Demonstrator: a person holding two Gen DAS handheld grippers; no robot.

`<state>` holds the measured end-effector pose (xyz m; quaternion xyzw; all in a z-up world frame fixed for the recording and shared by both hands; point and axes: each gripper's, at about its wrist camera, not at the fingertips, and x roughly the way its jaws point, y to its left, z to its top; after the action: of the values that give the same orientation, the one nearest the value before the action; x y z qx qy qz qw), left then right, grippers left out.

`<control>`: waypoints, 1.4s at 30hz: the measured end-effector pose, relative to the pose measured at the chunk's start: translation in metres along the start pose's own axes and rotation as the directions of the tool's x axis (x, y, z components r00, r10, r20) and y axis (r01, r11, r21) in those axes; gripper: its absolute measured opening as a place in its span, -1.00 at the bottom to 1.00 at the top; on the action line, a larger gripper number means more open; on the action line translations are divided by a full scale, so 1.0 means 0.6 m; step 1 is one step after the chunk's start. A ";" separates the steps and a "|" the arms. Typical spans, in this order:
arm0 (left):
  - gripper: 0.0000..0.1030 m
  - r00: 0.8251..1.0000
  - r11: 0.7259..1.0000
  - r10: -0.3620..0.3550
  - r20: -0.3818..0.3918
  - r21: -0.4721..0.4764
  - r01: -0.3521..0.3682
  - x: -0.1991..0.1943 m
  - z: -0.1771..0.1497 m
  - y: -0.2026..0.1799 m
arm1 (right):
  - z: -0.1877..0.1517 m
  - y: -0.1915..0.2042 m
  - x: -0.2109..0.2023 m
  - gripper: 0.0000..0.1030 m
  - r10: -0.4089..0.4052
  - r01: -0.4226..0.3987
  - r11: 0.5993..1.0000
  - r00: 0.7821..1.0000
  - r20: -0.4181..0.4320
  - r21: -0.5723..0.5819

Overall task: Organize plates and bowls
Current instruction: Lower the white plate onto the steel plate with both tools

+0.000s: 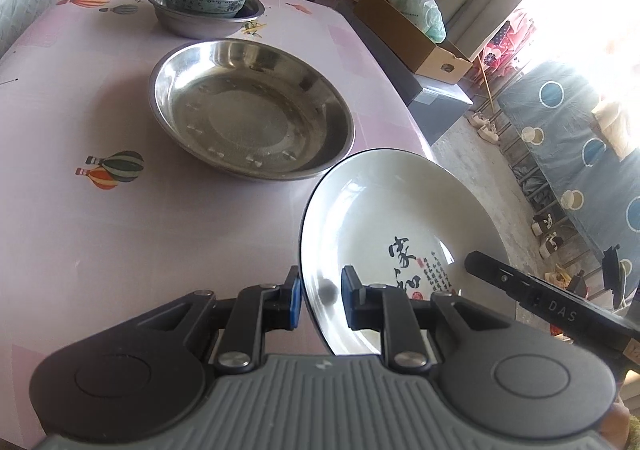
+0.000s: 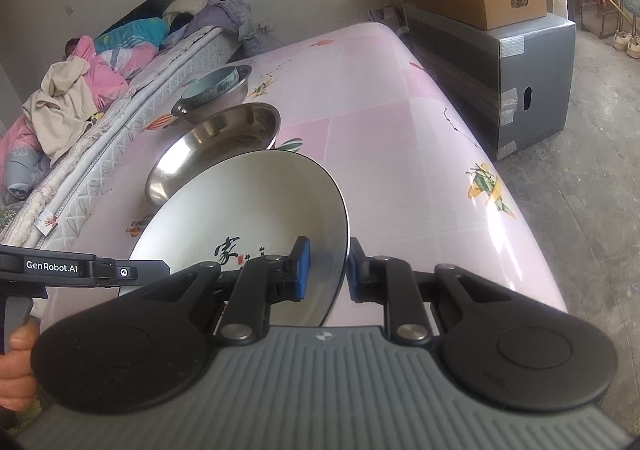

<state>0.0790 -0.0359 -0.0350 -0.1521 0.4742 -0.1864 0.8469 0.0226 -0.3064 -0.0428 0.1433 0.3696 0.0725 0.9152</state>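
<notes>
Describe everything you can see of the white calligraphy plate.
The white plate looks ceramic and glossy, with a thin dark rim and black calligraphy plus small red seals inside. It is empty and tilted above the pink table. The left gripper and right gripper each straddle its rim on opposite sides, near the large steel dish.

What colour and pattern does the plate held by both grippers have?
The plate is white with a thin dark rim and black calligraphy with small red seals, clearest in the left wrist view.
</notes>
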 end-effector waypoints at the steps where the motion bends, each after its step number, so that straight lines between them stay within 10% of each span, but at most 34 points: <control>1: -0.61 1.000 1.000 -0.002 0.004 -0.003 0.002 -0.002 0.005 0.002 | 0.007 0.002 0.000 -0.65 0.002 -0.002 1.000 1.000 0.006 -0.001; 25: -0.58 0.983 0.979 0.157 0.097 -0.143 -0.142 0.033 0.178 0.147 | 0.187 0.103 0.275 -0.65 0.140 -0.144 0.989 0.987 -0.077 -0.047; 42: -0.40 0.962 0.973 0.225 0.153 -0.083 -0.214 0.038 0.190 0.146 | 0.205 0.107 0.316 -0.60 0.099 -0.102 0.993 0.993 -0.062 -0.053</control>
<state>0.2029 0.0403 -0.0326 -0.1411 0.4239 -0.0626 0.8925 0.2425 -0.2258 -0.0622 0.1340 0.3867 0.1329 0.9027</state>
